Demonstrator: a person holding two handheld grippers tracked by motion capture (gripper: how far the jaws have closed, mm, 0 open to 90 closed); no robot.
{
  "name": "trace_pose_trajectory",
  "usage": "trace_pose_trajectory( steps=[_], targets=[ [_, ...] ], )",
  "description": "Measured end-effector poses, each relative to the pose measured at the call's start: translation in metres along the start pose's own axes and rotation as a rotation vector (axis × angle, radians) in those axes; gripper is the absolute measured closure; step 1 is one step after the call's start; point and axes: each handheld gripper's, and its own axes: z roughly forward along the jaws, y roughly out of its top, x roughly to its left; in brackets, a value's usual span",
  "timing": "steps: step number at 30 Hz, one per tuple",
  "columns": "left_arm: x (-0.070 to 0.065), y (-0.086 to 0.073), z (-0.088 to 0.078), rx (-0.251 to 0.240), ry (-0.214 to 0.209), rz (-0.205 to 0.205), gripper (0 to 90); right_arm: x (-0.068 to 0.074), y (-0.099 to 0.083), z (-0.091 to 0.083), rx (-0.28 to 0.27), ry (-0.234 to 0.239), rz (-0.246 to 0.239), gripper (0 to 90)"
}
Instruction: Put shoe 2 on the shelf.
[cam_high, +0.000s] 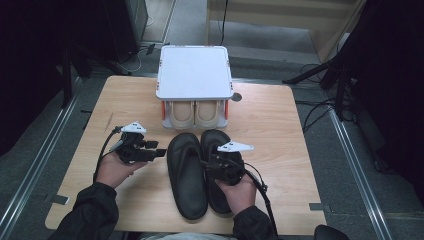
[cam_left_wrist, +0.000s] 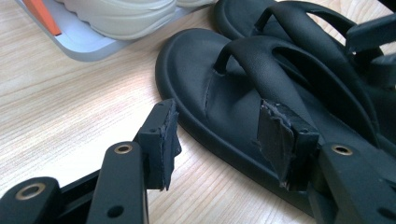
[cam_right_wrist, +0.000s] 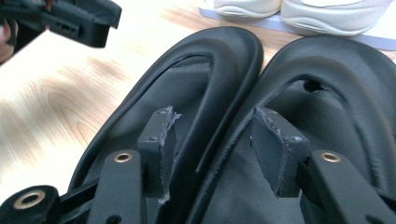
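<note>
Black flip-flops (cam_high: 200, 172) lie side by side on the wooden table (cam_high: 280, 130), just before the shoe rack (cam_high: 194, 75). Right gripper (cam_high: 212, 161) hovers wide open over their adjoining rims, gripping nothing; left gripper (cam_high: 159, 152), also open and empty, sits just beside the left sandal.

Left sandal (cam_high: 186, 175): black flip-flop with a thong strap, lying flat, sole down, on the wooden table; toe end points toward the far shoe rack, heel toward the person.
Right sandal (cam_high: 216, 145): matching black flip-flop, also sole down and pointing the same way, partly hidden under a hand in the high view.
Pairing: the two lie side by side, inner edges touching or very nearly so along their length.
Straps: both Y-shaped straps arch up from the toe post (cam_left_wrist: 223, 59), clear of the footbed.
Surface: matte, smooth, raised rim around each footbed (cam_right_wrist: 224, 51).
Place: middle of the table, just in front of the rack.
</note>
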Motion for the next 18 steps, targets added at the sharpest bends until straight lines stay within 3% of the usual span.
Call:
trace_pose_trajectory(
  steps=[4,12,18],
  targets=[
    [0.0,0.002,0.0,-0.01,-0.002,0.001,48.0,0.005,-0.003,0.004,0.002,-0.028,-0.015,47.9],
    [-0.001,0.006,0.002,-0.017,-0.014,0.01,47.9,0.009,-0.009,0.016,0.003,-0.076,0.041,45.3],
    [0.002,0.01,0.002,-0.024,-0.011,0.008,47.9,0.009,-0.012,0.03,0.034,-0.082,0.077,49.1]
  ],
)
